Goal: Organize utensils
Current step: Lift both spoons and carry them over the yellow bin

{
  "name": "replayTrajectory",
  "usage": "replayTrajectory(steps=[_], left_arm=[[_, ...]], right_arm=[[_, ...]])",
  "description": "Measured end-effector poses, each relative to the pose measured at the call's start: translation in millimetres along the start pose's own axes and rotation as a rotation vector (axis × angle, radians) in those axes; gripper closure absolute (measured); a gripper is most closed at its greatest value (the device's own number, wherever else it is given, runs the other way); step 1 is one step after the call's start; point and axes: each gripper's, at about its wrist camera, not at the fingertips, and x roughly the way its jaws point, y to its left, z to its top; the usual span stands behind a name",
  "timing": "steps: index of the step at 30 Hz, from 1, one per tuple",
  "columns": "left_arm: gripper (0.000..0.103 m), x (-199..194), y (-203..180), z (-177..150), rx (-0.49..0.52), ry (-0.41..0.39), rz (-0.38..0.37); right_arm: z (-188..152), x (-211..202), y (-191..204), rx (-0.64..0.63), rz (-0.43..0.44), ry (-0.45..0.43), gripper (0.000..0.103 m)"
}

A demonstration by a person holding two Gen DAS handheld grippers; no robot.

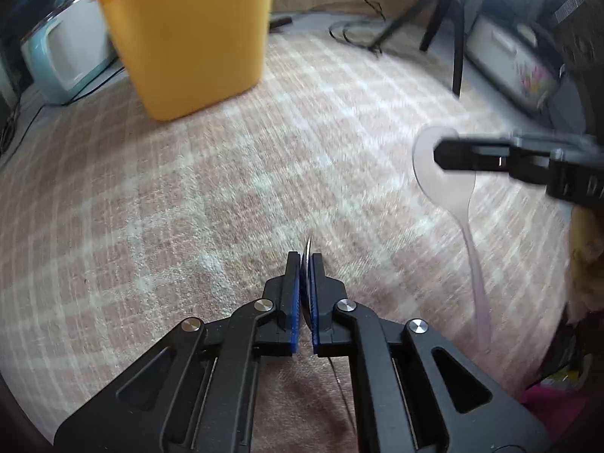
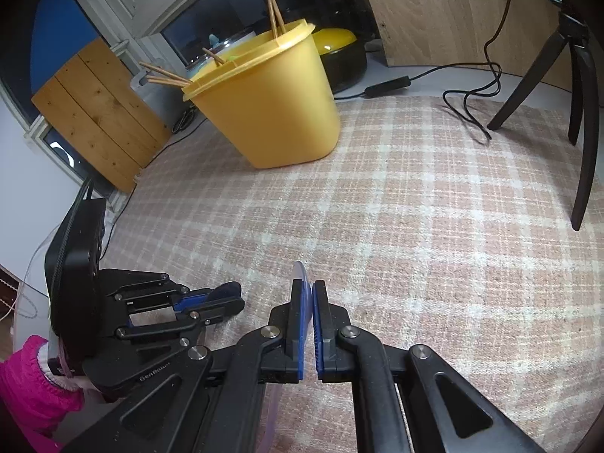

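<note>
A yellow plastic bin (image 2: pixel 275 105) stands at the far side of the checked cloth, with several wooden chopsticks (image 2: pixel 166 73) sticking out of it; it also shows in the left wrist view (image 1: pixel 188 34). My left gripper (image 1: pixel 310 260) is shut on a dark flat utensil (image 1: pixel 307 251), seen edge-on, low over the cloth. My right gripper (image 2: pixel 308 287) is shut on the bowl of a clear plastic spoon (image 2: pixel 300 275). In the left wrist view that spoon (image 1: pixel 445 181) hangs handle-down from the right gripper (image 1: pixel 438 156). The left gripper (image 2: pixel 230 296) sits left of the right one.
A pink and white checked cloth (image 2: pixel 415 207) covers the table. Black tripod legs (image 2: pixel 581 120) and a cable (image 2: pixel 472 102) stand at the far right. A black pot with a yellow lid (image 2: pixel 339 49) and a wooden board (image 2: pixel 102 113) lie behind the bin.
</note>
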Motion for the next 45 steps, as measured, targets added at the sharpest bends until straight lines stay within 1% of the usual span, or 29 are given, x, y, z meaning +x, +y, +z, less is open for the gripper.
replayTrajectory(steps=[2, 7, 13, 19, 22, 23, 26, 29, 34, 45], left_arm=[[0.101, -13, 6, 3, -0.038, -0.036, -0.015], [0.101, -49, 17, 12, -0.093, -0.133, -0.028], [0.101, -85, 32, 18, -0.155, -0.226, -0.037], [0.101, -108, 40, 24, -0.178, -0.305, -0.015], [0.101, -122, 43, 29, -0.194, -0.36, 0.013], [0.101, -126, 43, 33, -0.197, -0.387, 0.028], [0.101, -142, 45, 40, -0.198, -0.441, 0.034], [0.101, -152, 42, 50, -0.17, -0.486, 0.071], [0.101, -165, 45, 66, -0.152, -0.542, 0.084], [0.101, -174, 54, 102, -0.13, -0.611, 0.103]], right_arm=[[1, -7, 3, -0.012, -0.009, -0.023, 0.102], [7, -28, 14, -0.045, -0.029, -0.086, 0.102], [17, -51, 29, -0.078, -0.041, -0.159, 0.102], [27, -67, 43, -0.115, -0.057, -0.213, 0.102], [31, -74, 49, -0.123, -0.056, -0.232, 0.102], [32, -75, 51, -0.127, -0.056, -0.238, 0.102], [35, -82, 57, -0.138, -0.053, -0.259, 0.102], [40, -86, 62, -0.148, -0.054, -0.272, 0.102], [53, -92, 67, -0.149, -0.053, -0.296, 0.102], [89, -94, 71, -0.161, -0.074, -0.352, 0.102]])
